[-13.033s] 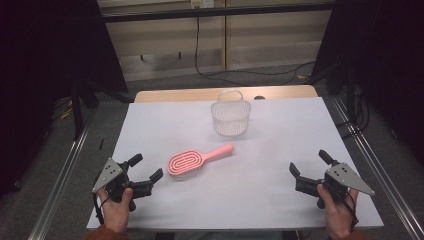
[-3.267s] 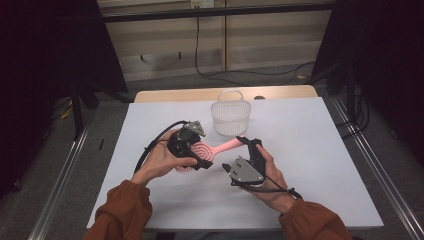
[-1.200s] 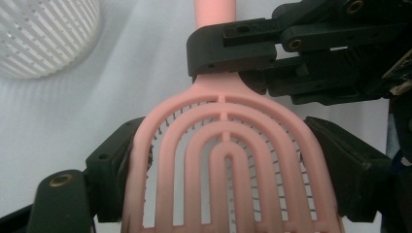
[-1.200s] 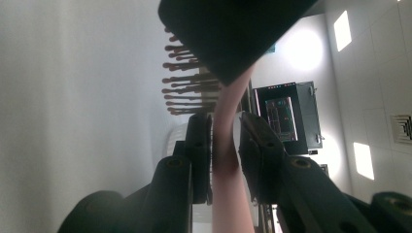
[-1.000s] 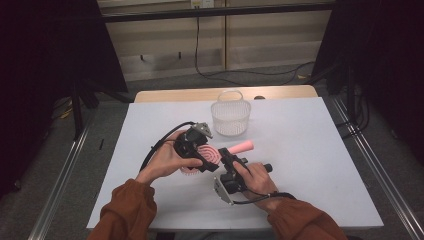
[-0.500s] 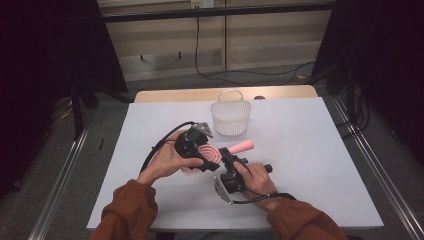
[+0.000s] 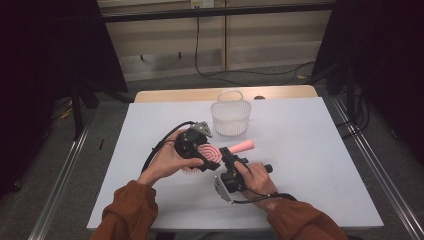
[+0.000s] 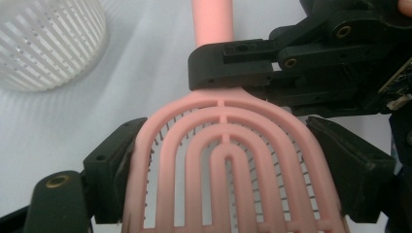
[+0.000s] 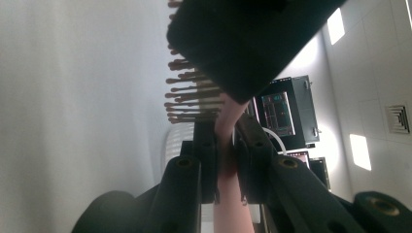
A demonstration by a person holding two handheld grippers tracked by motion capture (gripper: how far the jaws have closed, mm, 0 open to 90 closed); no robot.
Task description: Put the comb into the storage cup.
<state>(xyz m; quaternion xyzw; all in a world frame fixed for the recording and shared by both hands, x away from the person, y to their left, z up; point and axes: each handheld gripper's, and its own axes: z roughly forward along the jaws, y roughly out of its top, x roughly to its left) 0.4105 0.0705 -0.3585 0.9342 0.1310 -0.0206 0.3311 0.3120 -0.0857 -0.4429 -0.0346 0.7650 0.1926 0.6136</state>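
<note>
A pink hairbrush [image 7: 243, 146] is held above the white table [image 7: 310, 130], bristles down and handle pointing to the far right. My left gripper [image 7: 201, 150] is shut on its oval head [image 8: 223, 165], one jaw against each edge. My right gripper [image 7: 231, 159] is shut on the neck, where the handle [image 9: 228, 194] meets the head. The left gripper view shows the right gripper [image 8: 272, 63] clamped across the neck, with the handle [image 8: 211, 22] running beyond it. The bristles [image 9: 189, 92] show from below in the right gripper view.
A clear ribbed plastic basket [image 7: 230, 117] with a hoop handle stands upright at the far middle of the table, just behind the brush, and also in the left gripper view [image 8: 43, 43]. Metal rails run along both table sides.
The brush lay flat on the table with both grippers apart at the near corners. Now the left gripper holds its head and the right has closed on its neck; in the last second, hardly any motion.
</note>
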